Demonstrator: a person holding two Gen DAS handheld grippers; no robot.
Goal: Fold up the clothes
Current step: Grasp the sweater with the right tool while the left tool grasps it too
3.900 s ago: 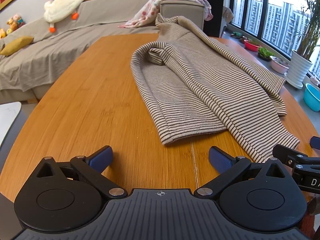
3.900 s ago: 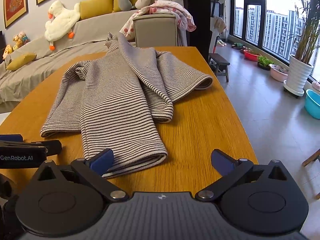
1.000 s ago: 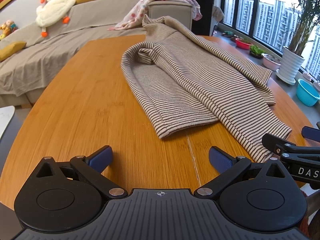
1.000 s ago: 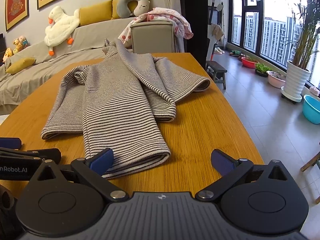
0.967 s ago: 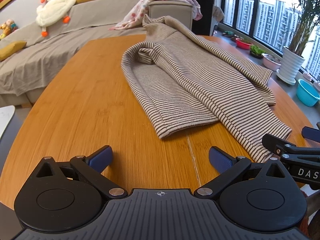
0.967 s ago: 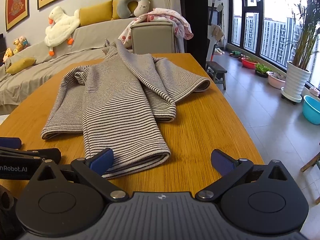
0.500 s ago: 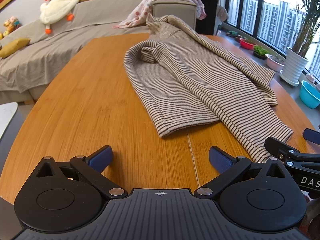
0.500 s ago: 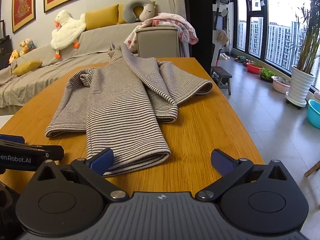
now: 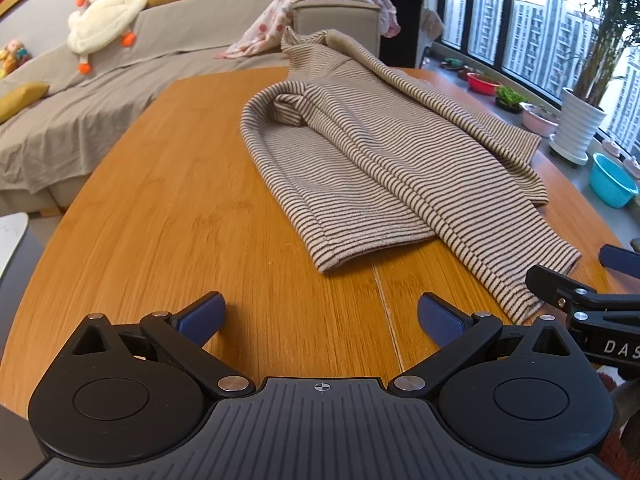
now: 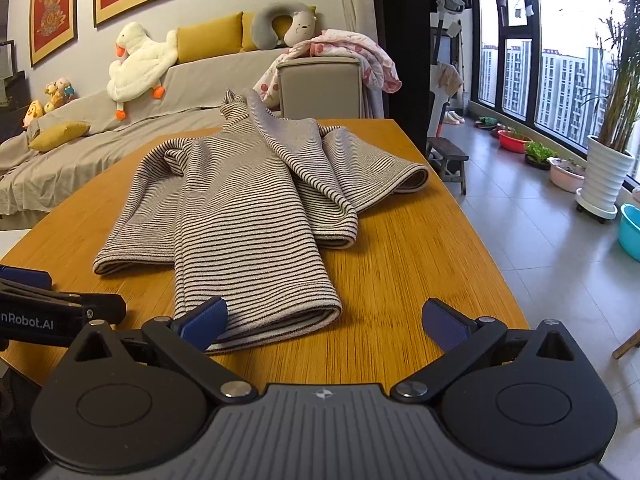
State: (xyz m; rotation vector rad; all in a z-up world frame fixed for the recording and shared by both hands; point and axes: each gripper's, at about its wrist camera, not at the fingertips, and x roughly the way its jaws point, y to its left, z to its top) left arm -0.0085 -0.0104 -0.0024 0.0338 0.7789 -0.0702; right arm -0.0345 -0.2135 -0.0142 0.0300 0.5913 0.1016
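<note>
Left wrist view: left gripper (image 9: 320,316) low over the near edge of a wooden table (image 9: 168,208), 2 blue-padded fingers (image 9: 202,314) spread wide, gripping nothing, bare wood between them. Striped sweater (image 9: 384,168) loosely bunched on the table ahead and to the right, one sleeve cuff (image 9: 348,248) pointing back toward the camera. At the right edge, part of the right gripper (image 9: 624,278) with white lettering "DAS" cut off by the frame.

Right wrist view: right gripper (image 10: 324,320) also splayed wide and empty, left blue pad (image 10: 202,320) in front of the sweater's (image 10: 248,200) nearest hem (image 10: 280,320); contact cannot be told. Right pad over bare wood. At the left edge, black body of the left gripper (image 10: 60,312) printed "nRobot.AI", first letters cropped. Beyond the table (image 10: 420,264), a grey-covered sofa (image 10: 100,132) with a white plush goose (image 10: 138,62), yellow cushions, a grey neck pillow (image 10: 272,26), and a pink-patterned blanket (image 10: 352,54) draped over a grey chair back (image 10: 320,88). On the wall, red framed pictures (image 10: 52,8), one with gold calligraphy, characters not readable. Potted plant (image 10: 608,168) and turquoise basin (image 10: 632,232) by the windows.
</note>
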